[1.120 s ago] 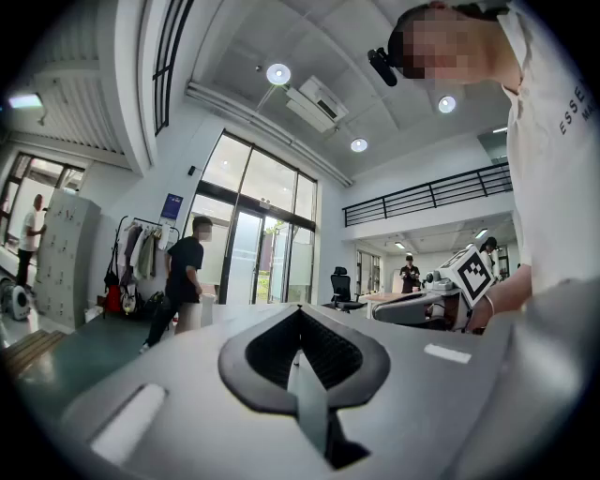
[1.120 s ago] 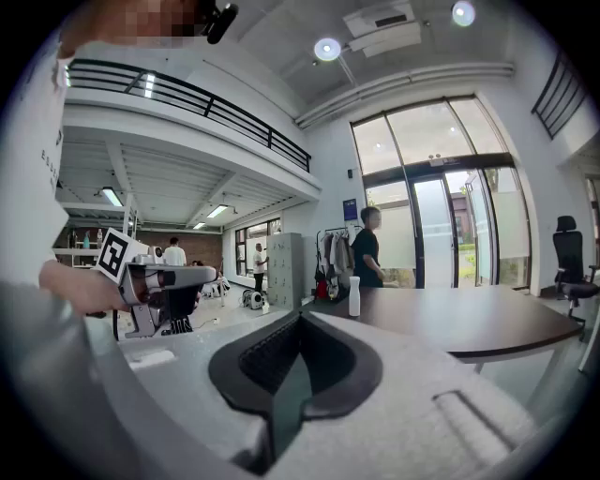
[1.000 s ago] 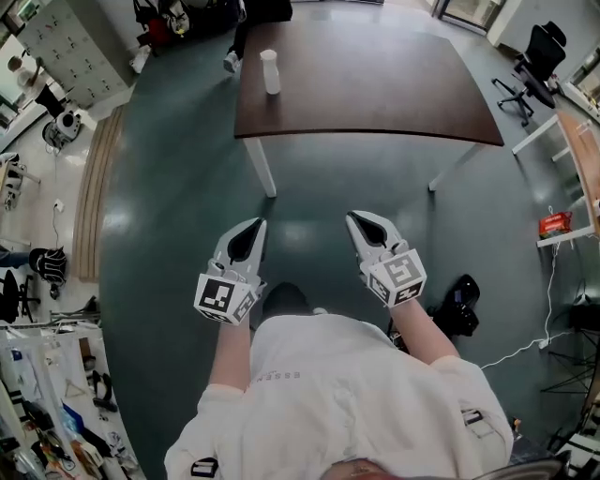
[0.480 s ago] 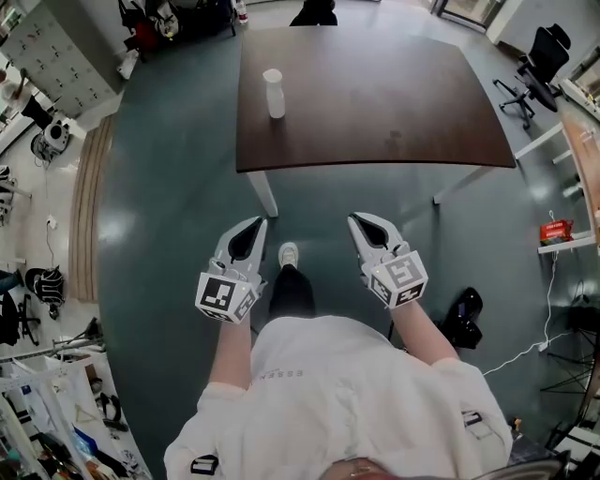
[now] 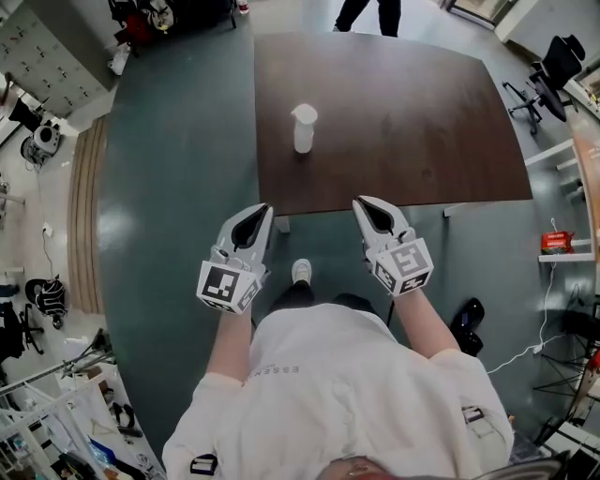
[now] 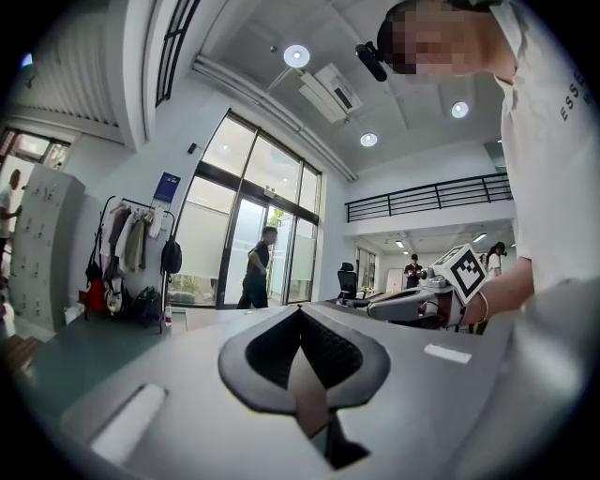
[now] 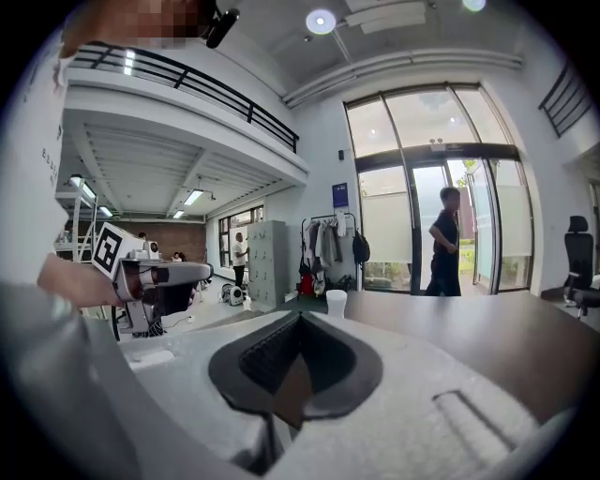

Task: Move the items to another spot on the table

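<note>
- your left gripper [image 5: 257,214] and right gripper [image 5: 365,205] both have jaws pressed together, empty; tips sit at the table's [image 5: 422,122] near edge
- white bottle [image 5: 303,127] stands upright on the table, ahead of them, nearer your left one

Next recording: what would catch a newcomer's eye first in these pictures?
A lone white container stands upright on the big dark table, toward its left side. The left gripper and right gripper are side by side at the table's near edge, both with jaws shut and empty. A person stands just past the far edge.
</note>
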